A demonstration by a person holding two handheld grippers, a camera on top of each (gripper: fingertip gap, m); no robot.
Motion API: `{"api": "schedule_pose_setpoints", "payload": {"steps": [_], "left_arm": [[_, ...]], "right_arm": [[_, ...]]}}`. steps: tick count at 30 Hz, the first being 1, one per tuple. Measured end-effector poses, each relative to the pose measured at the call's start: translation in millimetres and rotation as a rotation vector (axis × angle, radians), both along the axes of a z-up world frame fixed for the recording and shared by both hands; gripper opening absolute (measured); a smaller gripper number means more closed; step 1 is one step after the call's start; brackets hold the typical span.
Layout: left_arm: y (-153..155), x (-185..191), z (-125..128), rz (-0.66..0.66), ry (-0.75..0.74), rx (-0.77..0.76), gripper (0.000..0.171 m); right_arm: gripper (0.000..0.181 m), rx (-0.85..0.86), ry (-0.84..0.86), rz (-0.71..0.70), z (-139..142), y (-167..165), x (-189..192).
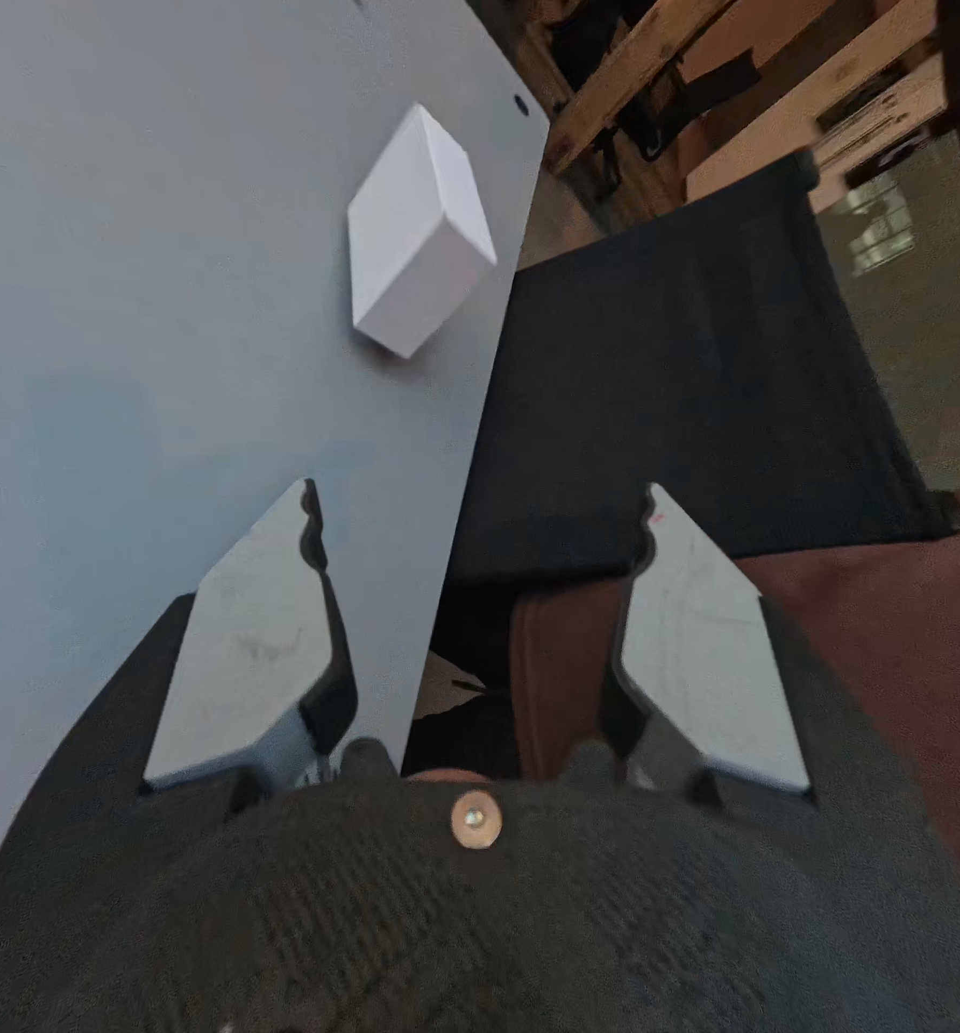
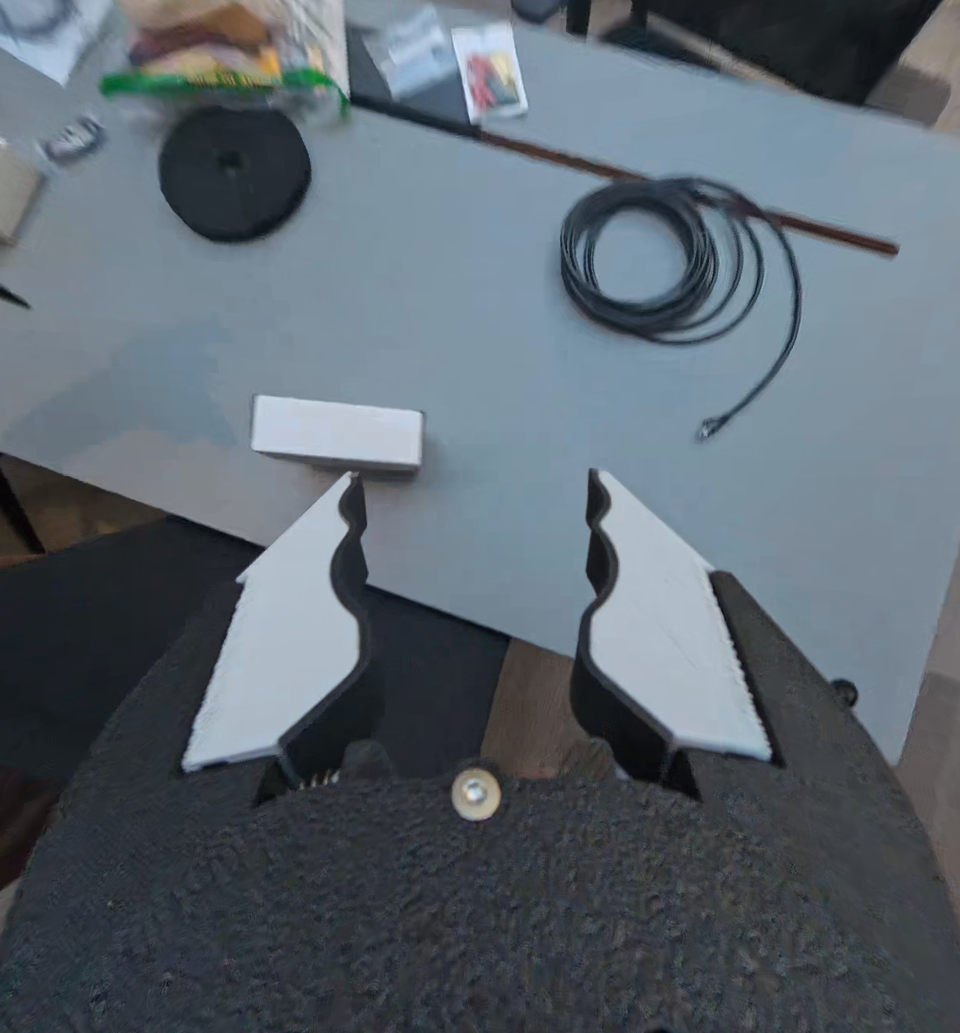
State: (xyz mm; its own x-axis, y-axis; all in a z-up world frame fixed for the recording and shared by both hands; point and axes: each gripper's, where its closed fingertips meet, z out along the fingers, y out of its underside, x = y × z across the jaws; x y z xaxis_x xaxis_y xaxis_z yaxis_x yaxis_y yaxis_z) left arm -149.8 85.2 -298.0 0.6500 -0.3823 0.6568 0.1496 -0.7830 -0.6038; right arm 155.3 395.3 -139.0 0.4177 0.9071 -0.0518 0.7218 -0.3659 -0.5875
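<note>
Grey flat tabletop (image 2: 410,290) fills our views; on it lie a coiled black cable (image 2: 667,263) and a small white cardboard box (image 2: 336,433) near its edge. Our left gripper (image 1: 480,497) and right gripper (image 2: 472,481) hover empty, fingers spread apart, near that box.

open tabletop (image 2: 438,313), white box (image 2: 336,431), cable coil (image 2: 650,263)
</note>
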Motion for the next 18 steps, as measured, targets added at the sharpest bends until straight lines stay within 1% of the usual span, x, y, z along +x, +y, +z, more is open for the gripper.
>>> {"api": "schedule_pose_setpoints", "payload": {"steps": [2, 3, 4, 6, 8, 11, 13, 16, 17, 18], "left_arm": [[37.1, -1.3, 3.3, 0.005, 0.131, 0.001, 0.117], [52.4, 7.0, 1.4, -0.019, 0.159, -0.006, 0.116], [65.0, 17.6, -4.6, -0.042, 0.18, -0.014, 0.12], [76.9, 40.0, -30.3, -0.089, 0.233, -0.06, 0.123], [77.1, 58.9, -51.0, -0.115, 0.263, -0.094, 0.125], [74.4, 79.0, -58.6, -0.156, 0.288, -0.064, 0.121], [69.2, 88.9, -65.6, -0.201, 0.288, -0.098, 0.12], [58.9, 96.9, -72.7, -0.218, 0.268, -0.136, 0.115], [53.3, 97.7, -74.2, -0.216, 0.263, -0.141, 0.113], [46.4, 97.1, -76.0, -0.212, 0.263, -0.147, 0.113]], "right_arm": [[0.073, -0.101, -0.109, 0.023, -47.3, -13.8, 5.4], [0.076, -0.145, -0.172, 0.045, -73.2, -24.3, 3.8], [0.08, -0.165, -0.23, 0.079, -97.6, -35.8, -0.9], [0.08, -0.174, -0.32, 0.177, -139.8, -61.6, -17.1], [0.083, -0.135, -0.44, 0.284, -170.1, -79.6, -28.6], [0.088, -0.064, -0.53, 0.449, -192.2, -98.1, -55.8], [0.094, -0.031, -0.556, 0.561, -208.3, -106.1, -80.7], [0.1, -0.024, -0.656, 0.682, -249.4, -113.0, -110.4], [0.098, -0.029, -0.697, 0.716, -264.9, -115.3, -116.5], [0.089, -0.032, -0.741, 0.75, -279.0, -117.1, -119.2]]}}
